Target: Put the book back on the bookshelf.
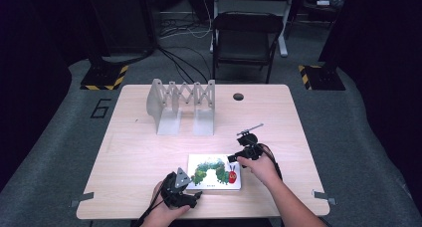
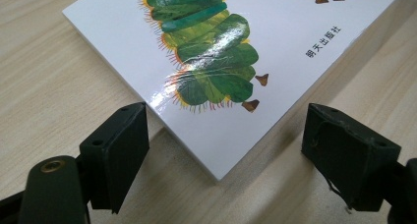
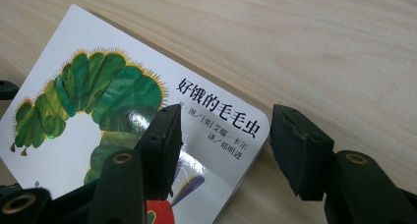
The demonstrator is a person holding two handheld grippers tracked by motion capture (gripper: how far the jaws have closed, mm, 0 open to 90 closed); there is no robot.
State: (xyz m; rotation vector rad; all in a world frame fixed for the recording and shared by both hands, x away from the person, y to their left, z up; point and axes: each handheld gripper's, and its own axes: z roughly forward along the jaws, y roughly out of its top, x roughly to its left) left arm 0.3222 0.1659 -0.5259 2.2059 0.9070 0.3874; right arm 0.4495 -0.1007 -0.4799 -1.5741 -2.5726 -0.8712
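A white picture book [image 1: 214,171] with a green caterpillar on its cover lies flat near the front edge of the wooden table [image 1: 144,152]. My left gripper [image 1: 195,194] sits at the book's near left corner. In the left gripper view the book [image 2: 275,42] points that corner into the gap of the left gripper [image 2: 228,155], whose jaws stand wide and clear of it. My right gripper [image 1: 234,158] is at the far right corner. In the right gripper view the right gripper [image 3: 226,145] straddles the rounded corner of the book [image 3: 49,160], one jaw above the cover, one over the table, neither pressing.
A grey accordion-style rack [image 1: 181,105] stands at the back of the table, left of a round cable hole [image 1: 238,96]. A black chair [image 1: 246,38] stands beyond the far edge. Bare wood lies between the rack and the book.
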